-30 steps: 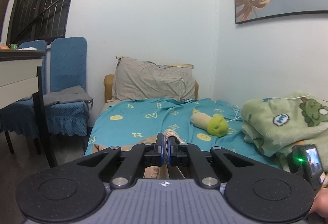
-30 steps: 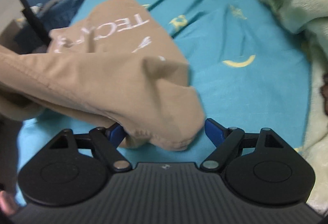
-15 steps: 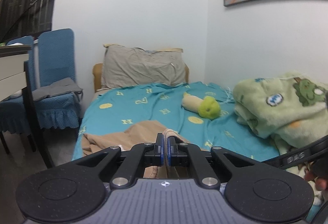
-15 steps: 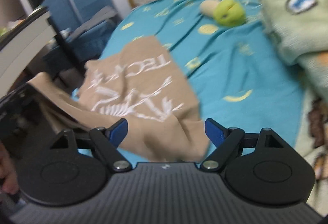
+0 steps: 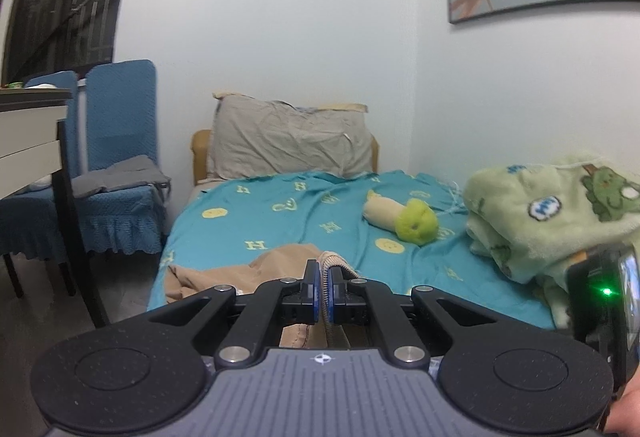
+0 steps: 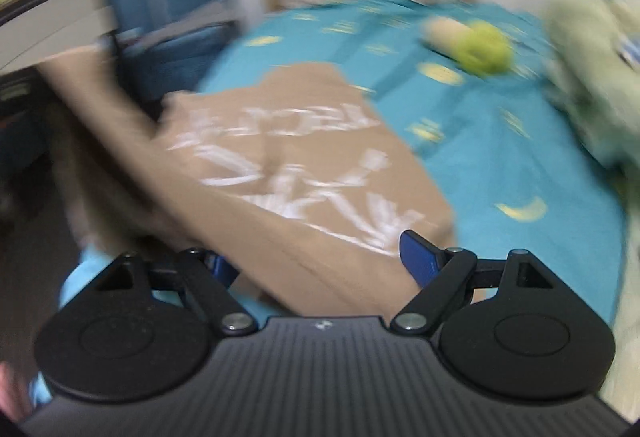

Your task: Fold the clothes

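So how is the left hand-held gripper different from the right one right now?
The left hand-held gripper is shut, pinching the ribbed edge of the tan shirt; the right hand-held gripper is open, its blue fingers wide apart with shirt cloth lying loose between them. The left view is sharp, the right view blurred. Both are black with blue fingers and face the teal bed.

A grey rumpled pillow (image 5: 290, 139) leans at the head of the teal patterned bedsheet (image 5: 304, 215). A yellow-green plush toy (image 5: 402, 219) lies beside a folded pale green fleece blanket (image 5: 548, 213); blue fabric-covered chairs (image 5: 114, 157) stand left.
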Demonstrator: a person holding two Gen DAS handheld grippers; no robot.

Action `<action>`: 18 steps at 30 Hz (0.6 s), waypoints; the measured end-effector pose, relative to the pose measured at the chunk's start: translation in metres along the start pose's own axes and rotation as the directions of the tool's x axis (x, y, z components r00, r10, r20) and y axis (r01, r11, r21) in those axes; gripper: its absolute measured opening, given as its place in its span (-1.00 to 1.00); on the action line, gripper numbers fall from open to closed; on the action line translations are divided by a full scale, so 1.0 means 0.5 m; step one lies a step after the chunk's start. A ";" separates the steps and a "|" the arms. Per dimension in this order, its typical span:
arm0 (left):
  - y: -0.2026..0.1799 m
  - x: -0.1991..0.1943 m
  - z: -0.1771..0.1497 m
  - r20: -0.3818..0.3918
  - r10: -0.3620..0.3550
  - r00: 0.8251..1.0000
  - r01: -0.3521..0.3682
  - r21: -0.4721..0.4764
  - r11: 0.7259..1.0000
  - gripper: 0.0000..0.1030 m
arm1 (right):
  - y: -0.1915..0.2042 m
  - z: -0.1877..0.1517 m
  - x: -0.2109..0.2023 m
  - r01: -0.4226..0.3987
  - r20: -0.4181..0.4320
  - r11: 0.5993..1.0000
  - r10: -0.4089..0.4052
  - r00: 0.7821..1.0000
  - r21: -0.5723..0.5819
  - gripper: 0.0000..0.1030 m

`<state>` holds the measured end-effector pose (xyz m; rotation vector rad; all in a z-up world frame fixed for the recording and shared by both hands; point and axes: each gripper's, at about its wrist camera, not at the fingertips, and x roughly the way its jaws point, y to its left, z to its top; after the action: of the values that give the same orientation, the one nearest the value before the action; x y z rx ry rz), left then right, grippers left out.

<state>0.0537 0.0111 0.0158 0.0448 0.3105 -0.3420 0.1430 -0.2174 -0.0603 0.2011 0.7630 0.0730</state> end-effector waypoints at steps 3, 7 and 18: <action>0.004 0.000 0.001 0.016 0.034 0.999 -0.034 -0.014 0.999 -0.92 | -0.022 -0.003 0.010 0.106 -0.004 0.990 -0.106 0.994 0.094 0.63; 0.008 -0.002 0.002 0.000 0.030 1.000 -0.030 -0.022 0.999 -0.92 | -0.078 -0.008 -0.009 0.083 -0.095 0.979 -0.066 0.993 0.187 0.63; 0.021 -0.008 0.002 -0.044 0.016 0.999 -0.018 -0.046 0.999 -0.92 | -0.067 -0.011 -0.001 0.233 0.000 0.969 -0.234 0.972 0.082 0.63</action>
<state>0.0542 0.0223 0.0180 0.0095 0.3610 -0.3169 0.1385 -0.2492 -0.0707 0.1872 0.7756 -0.1828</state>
